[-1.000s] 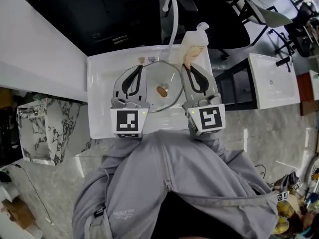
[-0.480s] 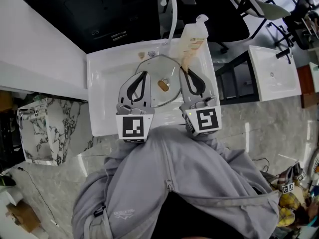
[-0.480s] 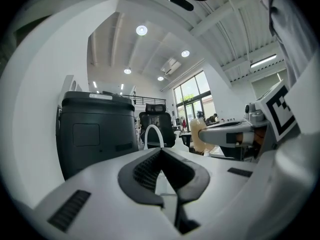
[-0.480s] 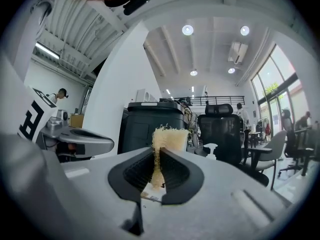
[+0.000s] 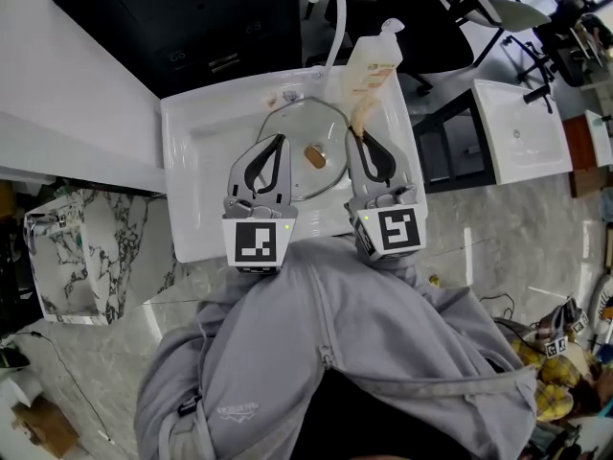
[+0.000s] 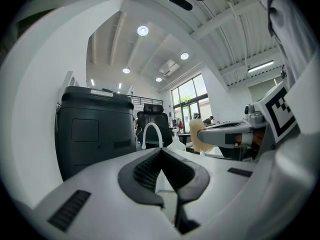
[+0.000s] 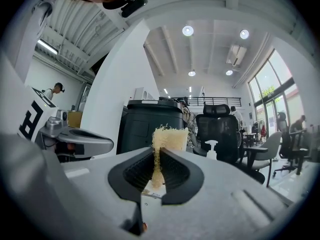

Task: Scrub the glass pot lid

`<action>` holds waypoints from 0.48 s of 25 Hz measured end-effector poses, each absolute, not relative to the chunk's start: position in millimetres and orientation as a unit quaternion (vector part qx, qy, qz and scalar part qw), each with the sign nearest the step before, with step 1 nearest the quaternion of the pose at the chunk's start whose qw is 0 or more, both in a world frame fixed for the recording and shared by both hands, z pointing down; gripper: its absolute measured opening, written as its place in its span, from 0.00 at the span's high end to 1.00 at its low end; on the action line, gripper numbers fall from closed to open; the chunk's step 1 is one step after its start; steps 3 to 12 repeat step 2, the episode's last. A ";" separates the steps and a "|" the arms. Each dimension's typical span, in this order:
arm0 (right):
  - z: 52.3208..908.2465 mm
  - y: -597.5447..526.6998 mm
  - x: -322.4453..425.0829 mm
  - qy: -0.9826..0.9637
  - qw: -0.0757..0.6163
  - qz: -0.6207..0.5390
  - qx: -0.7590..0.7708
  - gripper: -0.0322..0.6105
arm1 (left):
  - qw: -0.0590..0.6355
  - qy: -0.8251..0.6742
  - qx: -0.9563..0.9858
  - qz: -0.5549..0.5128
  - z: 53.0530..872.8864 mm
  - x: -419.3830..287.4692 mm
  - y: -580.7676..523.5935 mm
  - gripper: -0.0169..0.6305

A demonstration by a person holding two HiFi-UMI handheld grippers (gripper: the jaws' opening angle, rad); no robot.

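The glass pot lid (image 5: 308,127) lies in the white sink (image 5: 192,180), its brown knob (image 5: 313,156) facing up. My left gripper (image 5: 279,142) hovers over the lid's left edge; in the left gripper view its jaws (image 6: 161,151) are shut with nothing between them. My right gripper (image 5: 356,134) is over the lid's right edge, shut on a yellow fibrous scrubber (image 7: 169,139) that sticks up past the tips. The scrubber (image 5: 363,115) also shows in the head view. Both grippers point level, side by side, and the lid is out of sight in both gripper views.
A soap dispenser bottle (image 5: 372,65) stands at the sink's back right corner beside the white curved faucet (image 5: 332,8). A white counter (image 5: 57,94) runs to the left. A black cabinet (image 6: 92,134) and office chairs (image 7: 222,129) stand behind the sink.
Both grippers have sunk a little together over the sink and drawn slightly back along the lid. Their jaws stay as they were, the right one still on the scrubber.
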State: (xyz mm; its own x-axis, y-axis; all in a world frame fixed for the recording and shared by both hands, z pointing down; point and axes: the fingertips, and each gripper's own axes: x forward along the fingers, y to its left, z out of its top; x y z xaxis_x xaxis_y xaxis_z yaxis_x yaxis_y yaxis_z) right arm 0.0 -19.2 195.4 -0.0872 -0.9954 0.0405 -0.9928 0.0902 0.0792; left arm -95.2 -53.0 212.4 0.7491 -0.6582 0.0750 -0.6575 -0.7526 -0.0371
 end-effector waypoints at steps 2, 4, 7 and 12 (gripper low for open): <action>198.4 -18.7 -4.9 -0.739 0.047 -0.015 0.672 0.90 | 0.004 0.350 -0.936 -0.040 213.5 -98.6 -51.9 0.96; 198.4 -18.7 -4.9 -0.739 0.047 -0.015 0.672 0.90 | 0.004 0.350 -0.936 -0.040 213.5 -98.6 -51.9 0.96; 198.4 -18.7 -4.9 -0.739 0.047 -0.015 0.672 0.90 | 0.004 0.350 -0.936 -0.040 213.5 -98.6 -51.9 0.96; 198.4 -18.7 -4.9 -0.739 0.047 -0.015 0.672 0.90 | 0.004 0.350 -0.936 -0.040 213.5 -98.6 -51.9 0.96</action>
